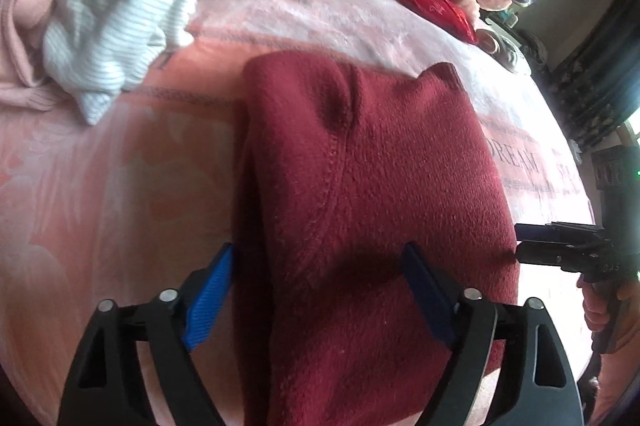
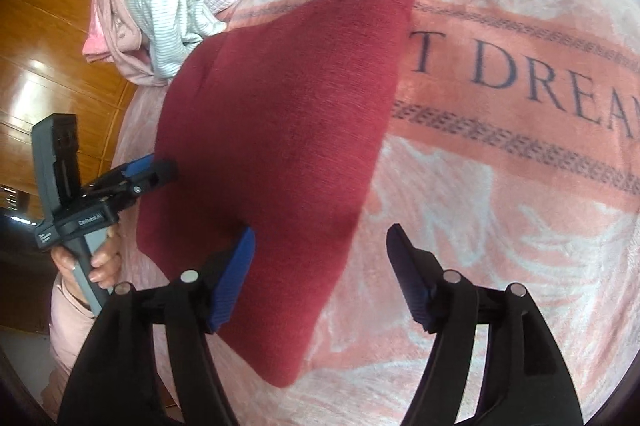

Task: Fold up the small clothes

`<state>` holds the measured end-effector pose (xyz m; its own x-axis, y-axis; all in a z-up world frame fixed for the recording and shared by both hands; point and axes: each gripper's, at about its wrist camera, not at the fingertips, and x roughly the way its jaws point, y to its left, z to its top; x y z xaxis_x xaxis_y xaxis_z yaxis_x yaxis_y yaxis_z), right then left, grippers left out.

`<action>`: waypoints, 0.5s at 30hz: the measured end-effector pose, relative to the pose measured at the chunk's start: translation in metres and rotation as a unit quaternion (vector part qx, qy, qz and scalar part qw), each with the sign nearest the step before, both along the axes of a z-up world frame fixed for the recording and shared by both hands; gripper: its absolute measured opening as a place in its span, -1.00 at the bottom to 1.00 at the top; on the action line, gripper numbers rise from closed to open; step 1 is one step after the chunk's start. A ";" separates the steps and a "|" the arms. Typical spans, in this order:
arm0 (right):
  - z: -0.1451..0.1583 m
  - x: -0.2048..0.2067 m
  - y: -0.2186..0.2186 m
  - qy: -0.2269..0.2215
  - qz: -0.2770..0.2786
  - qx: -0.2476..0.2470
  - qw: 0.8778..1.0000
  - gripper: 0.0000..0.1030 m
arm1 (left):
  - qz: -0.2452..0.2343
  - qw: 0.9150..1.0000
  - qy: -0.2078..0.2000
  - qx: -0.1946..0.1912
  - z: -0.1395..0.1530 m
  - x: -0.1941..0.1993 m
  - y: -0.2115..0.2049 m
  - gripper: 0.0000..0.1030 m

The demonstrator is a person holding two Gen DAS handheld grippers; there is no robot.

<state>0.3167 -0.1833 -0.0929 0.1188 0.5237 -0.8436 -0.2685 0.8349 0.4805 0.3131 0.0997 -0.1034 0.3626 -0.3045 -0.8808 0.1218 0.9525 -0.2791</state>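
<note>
The left hand-held gripper (image 1: 318, 290) points forward and down, its blue fingers (image 1: 210, 300) spread wide apart; the right hand-held gripper (image 2: 320, 276) is likewise spread, fingers (image 2: 234, 278) well apart; each shows in the other's view, held by a bare hand (image 2: 94, 260) on a grey grip.

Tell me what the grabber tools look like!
Each gripper has black triangular arms with silver round pins and ribbed blue fingers. The left gripper has a grey handle with small white writing, held by a bare hand. The right gripper looks alike.
</note>
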 end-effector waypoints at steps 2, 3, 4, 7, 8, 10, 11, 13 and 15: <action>-0.002 0.005 0.005 0.002 -0.002 0.006 1.000 0.32 | 0.000 1.000 0.013 -0.016 -0.008 0.007 0.003 0.72; -0.003 0.006 0.007 0.005 -0.003 0.009 1.000 0.32 | 0.001 1.000 0.019 -0.024 -0.012 0.010 0.005 0.72; -0.006 0.009 0.011 0.010 -0.005 0.012 1.000 0.32 | -0.001 0.999 0.028 -0.038 -0.016 0.012 0.007 0.72; -0.015 0.015 0.017 0.020 -0.011 0.018 1.000 0.37 | -0.003 0.994 0.063 -0.089 -0.034 0.025 0.011 0.79; -0.019 0.017 0.018 0.023 -0.014 0.020 0.999 0.39 | -0.007 0.992 0.075 -0.104 -0.040 0.029 0.011 0.80; -0.025 0.019 0.021 0.027 -0.013 0.025 0.999 0.42 | -0.008 0.989 0.087 -0.122 -0.046 0.034 0.012 0.81; -0.028 0.020 0.022 0.030 -0.014 0.027 0.999 0.41 | -0.011 0.988 0.089 -0.125 -0.047 0.035 0.011 0.81; -0.033 0.019 0.022 0.033 -0.016 0.040 0.999 0.29 | -0.018 0.989 0.086 -0.118 -0.045 0.034 0.009 0.78; -0.031 0.016 0.020 0.025 -0.016 0.046 0.998 0.14 | -0.021 0.990 0.079 -0.111 -0.043 0.032 0.006 0.64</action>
